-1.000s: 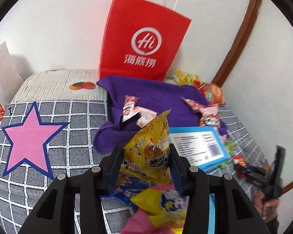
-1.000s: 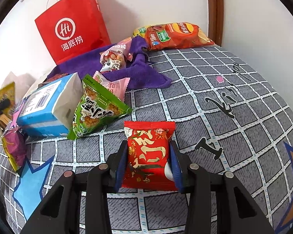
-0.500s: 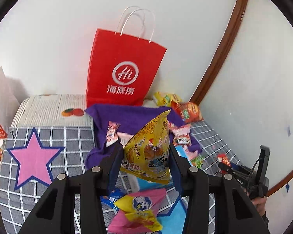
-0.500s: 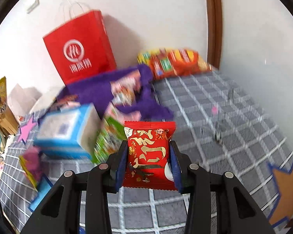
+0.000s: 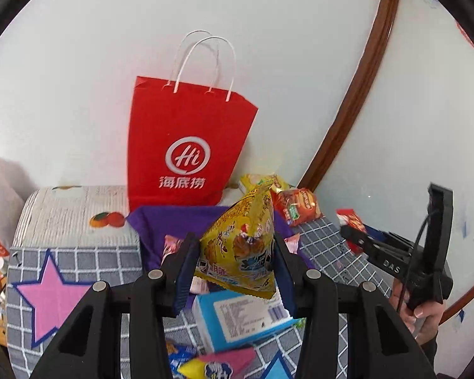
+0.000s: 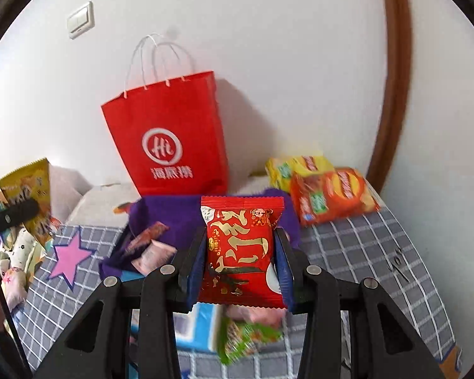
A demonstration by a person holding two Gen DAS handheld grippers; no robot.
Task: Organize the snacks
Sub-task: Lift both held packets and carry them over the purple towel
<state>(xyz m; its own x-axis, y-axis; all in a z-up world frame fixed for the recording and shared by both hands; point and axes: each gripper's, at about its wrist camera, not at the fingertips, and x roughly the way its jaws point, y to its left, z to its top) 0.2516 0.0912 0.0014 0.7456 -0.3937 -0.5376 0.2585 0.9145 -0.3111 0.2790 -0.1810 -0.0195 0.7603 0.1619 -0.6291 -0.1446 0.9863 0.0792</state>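
Left gripper (image 5: 235,267) is pinching a yellow snack bag (image 5: 243,246), holding it up above the checked cloth (image 5: 72,262). Right gripper (image 6: 240,263) is clamping a red snack packet (image 6: 241,246) upright. Red paper bag (image 6: 167,139) is standing against the wall at 12 o'clock; chip bags (image 6: 328,192) are lying at 2 o'clock.

The left tool (image 5: 233,268) grips a yellow snack bag (image 5: 241,246) (tip up) before the red paper bag (image 5: 186,145).
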